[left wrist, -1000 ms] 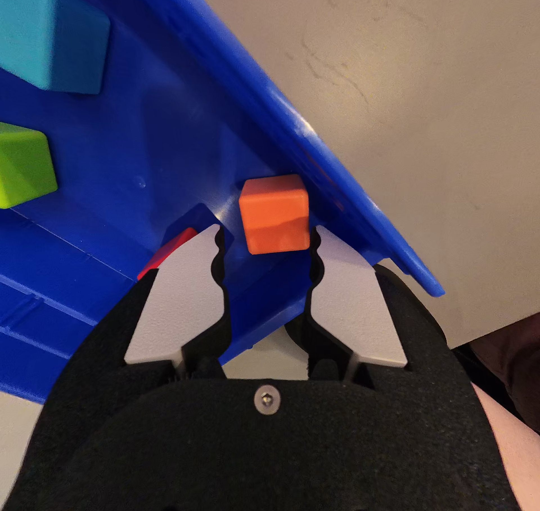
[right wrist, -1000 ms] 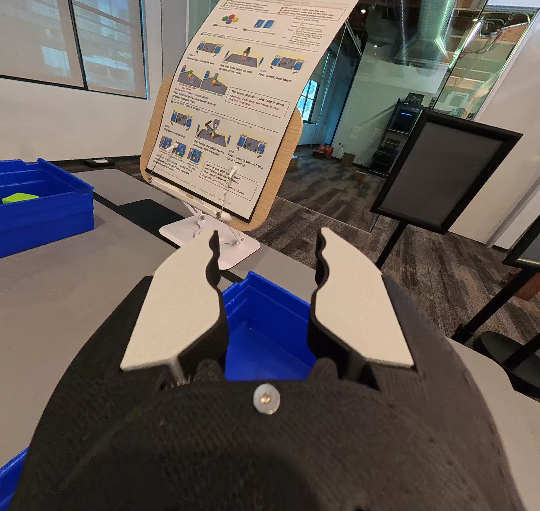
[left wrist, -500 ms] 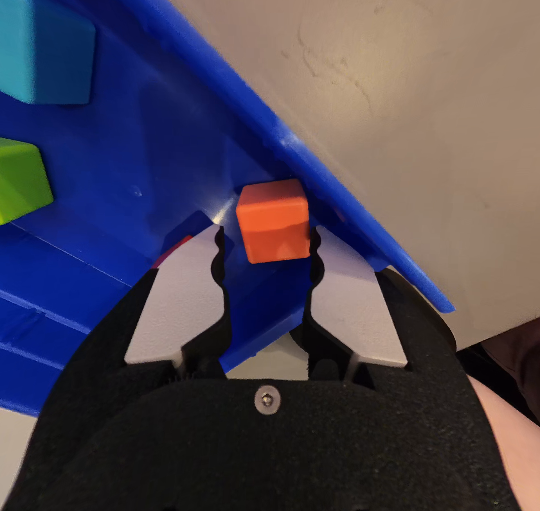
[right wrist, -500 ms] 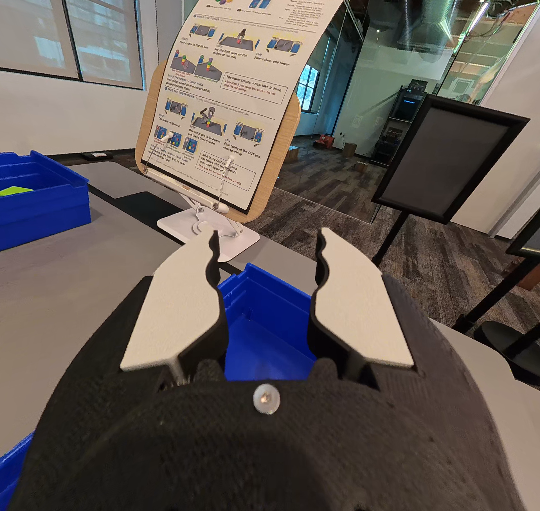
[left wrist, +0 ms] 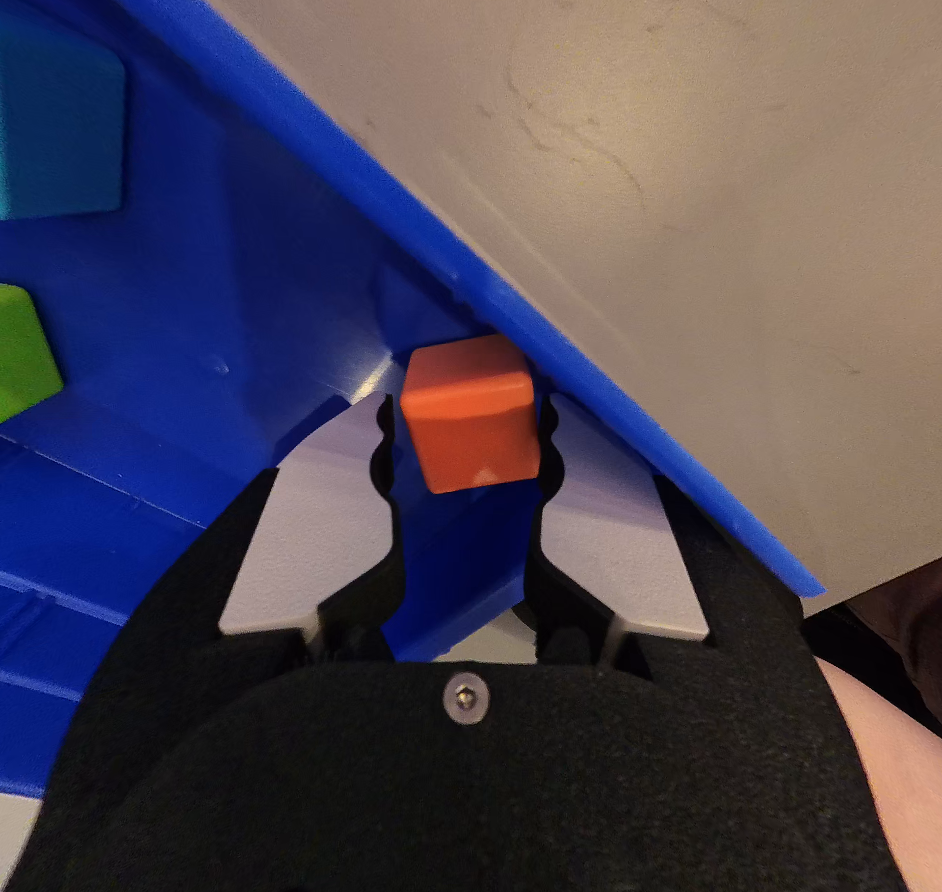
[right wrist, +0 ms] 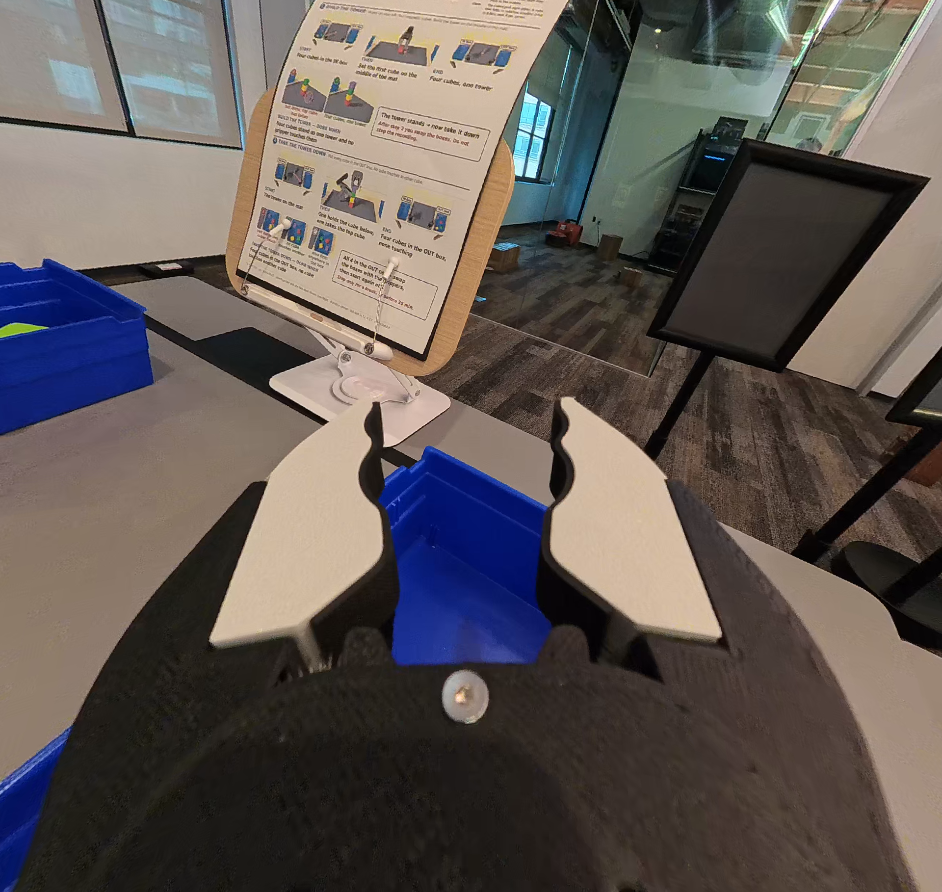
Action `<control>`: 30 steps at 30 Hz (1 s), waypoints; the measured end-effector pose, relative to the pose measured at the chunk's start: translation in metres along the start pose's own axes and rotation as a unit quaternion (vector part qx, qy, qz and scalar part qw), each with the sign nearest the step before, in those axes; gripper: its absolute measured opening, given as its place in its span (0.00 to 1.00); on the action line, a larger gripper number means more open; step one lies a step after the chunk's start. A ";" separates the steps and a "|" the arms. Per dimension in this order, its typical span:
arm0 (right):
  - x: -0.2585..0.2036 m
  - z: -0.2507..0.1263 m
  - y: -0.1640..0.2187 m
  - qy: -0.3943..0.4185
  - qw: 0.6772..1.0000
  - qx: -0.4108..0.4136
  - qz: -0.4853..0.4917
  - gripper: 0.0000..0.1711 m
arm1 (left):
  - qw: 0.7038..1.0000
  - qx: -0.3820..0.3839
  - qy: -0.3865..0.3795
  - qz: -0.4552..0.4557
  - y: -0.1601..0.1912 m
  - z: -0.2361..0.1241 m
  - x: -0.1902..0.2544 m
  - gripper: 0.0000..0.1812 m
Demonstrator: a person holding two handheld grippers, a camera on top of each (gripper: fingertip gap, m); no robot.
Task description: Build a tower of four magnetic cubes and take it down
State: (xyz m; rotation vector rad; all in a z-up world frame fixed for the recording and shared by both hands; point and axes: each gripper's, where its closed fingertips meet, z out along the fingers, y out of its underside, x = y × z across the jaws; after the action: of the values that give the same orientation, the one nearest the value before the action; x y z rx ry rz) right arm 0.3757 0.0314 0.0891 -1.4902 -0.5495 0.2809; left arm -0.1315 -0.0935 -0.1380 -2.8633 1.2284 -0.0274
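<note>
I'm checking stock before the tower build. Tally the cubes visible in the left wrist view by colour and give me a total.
Orange cube: 1, between the open left gripper fingers, in the blue bin
Teal cube: 1
Green cube: 1
Total: 3 cubes in view; a fourth may be hidden behind the gripper.

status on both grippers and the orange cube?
Left gripper open, straddling orange cube in blue bin. Right gripper open, empty. Bin wall crowds the cube.
</note>
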 end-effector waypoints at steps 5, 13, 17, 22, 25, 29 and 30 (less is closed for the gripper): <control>0.002 0.000 0.002 0.002 1.000 -0.003 0.003 0.38 | 1.000 -0.004 -0.003 -0.001 0.001 0.002 -0.002 0.29; 0.005 -0.001 0.005 0.002 1.000 -0.006 0.008 0.38 | 1.000 -0.011 -0.013 0.006 0.002 0.003 -0.003 0.29; 0.006 0.000 0.007 0.002 1.000 -0.010 0.011 0.38 | 1.000 -0.013 -0.015 0.015 0.002 0.004 -0.004 0.29; 0.006 0.001 0.011 0.001 1.000 -0.017 0.013 0.38 | 1.000 -0.015 -0.019 0.016 0.003 0.004 -0.005 0.29; 0.006 0.001 0.013 0.000 1.000 -0.019 0.014 0.38 | 0.999 -0.016 -0.025 0.026 0.003 0.004 -0.006 0.29; 0.007 0.002 0.016 0.001 1.000 -0.023 0.016 0.38 | 0.999 -0.012 -0.023 0.036 0.003 0.005 -0.006 0.29; 0.008 0.002 0.016 0.001 1.000 -0.023 0.017 0.38 | 0.999 -0.010 -0.022 0.036 0.002 0.005 -0.007 0.29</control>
State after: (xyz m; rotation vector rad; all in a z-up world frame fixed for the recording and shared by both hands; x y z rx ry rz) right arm 0.3837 0.0379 0.0746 -1.5451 -0.5323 0.2938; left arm -0.1378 -0.0904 -0.1427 -2.8185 1.3301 0.0486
